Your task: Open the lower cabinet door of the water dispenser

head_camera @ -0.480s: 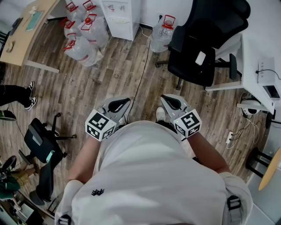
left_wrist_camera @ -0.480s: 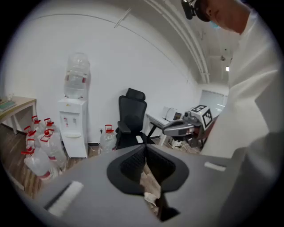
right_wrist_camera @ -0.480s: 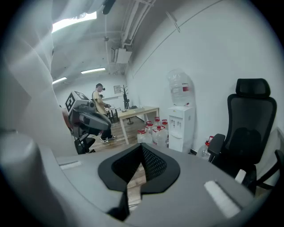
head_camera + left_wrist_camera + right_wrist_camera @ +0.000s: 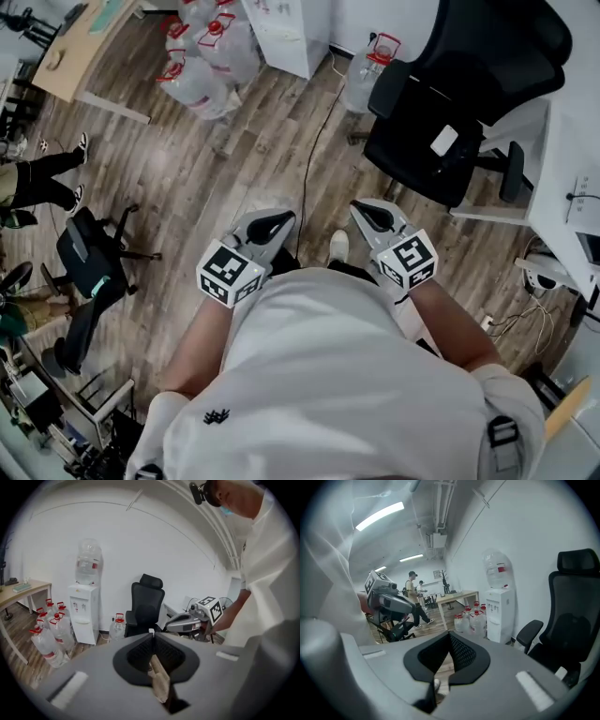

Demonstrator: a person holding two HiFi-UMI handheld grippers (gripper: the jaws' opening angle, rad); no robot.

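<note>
Head view: water dispenser (image 4: 292, 33) at 12 o'clock, well apart; lower cabinet door (image 4: 84, 631) looks shut. Left hand-held gripper (image 4: 274, 223), right hand-held gripper (image 4: 367, 214): jaws together, empty. Approach, skirt bottles (image 4: 202, 66) at 11 o'clock, part jaws near door edge.

The floor (image 4: 234, 169) is matt, grainy wood planking. The water dispenser (image 4: 83, 613) has a smooth white plastic shell (faintly glossy), and the bottles (image 4: 202, 66) are clear plastic with red caps. The office chair (image 4: 412, 103) looks like black matt cloth; the person's shirt (image 4: 347, 375) is plain white cloth.
</note>
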